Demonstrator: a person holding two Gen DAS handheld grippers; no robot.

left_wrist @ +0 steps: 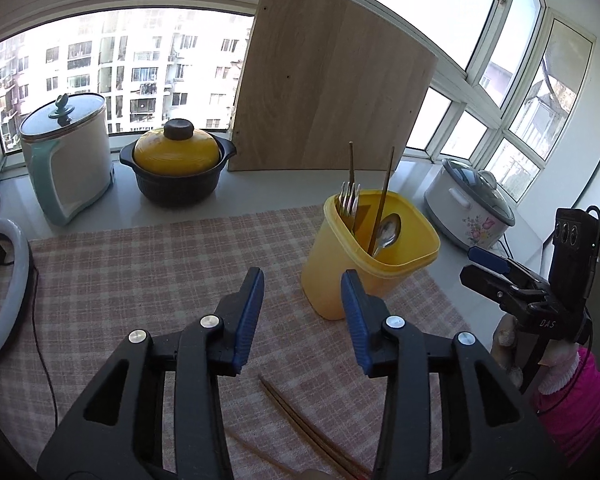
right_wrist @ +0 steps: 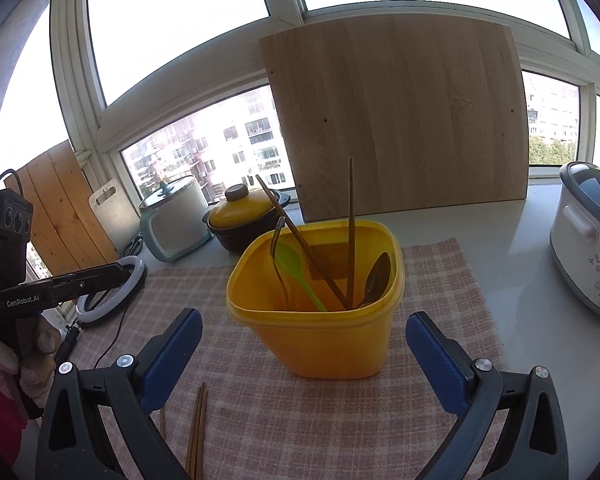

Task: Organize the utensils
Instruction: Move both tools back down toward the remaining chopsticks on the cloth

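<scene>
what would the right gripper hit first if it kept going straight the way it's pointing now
Most likely the yellow container, which stands dead ahead between the open right gripper fingers on the checked cloth. Nothing shows in between, though depth is hard to judge.

The yellow container (right_wrist: 320,336) looks like smooth, slightly glossy plastic, holding a shiny metal spoon (right_wrist: 376,280), metal forks (left_wrist: 349,200), a glossy green plastic spoon (right_wrist: 296,272) and matt brown wooden chopsticks (right_wrist: 350,232). It stands on a woven checked cloth (left_wrist: 140,272), matt and coarse. Behind leans a pale, matt, grained wooden board (right_wrist: 396,116).
</scene>
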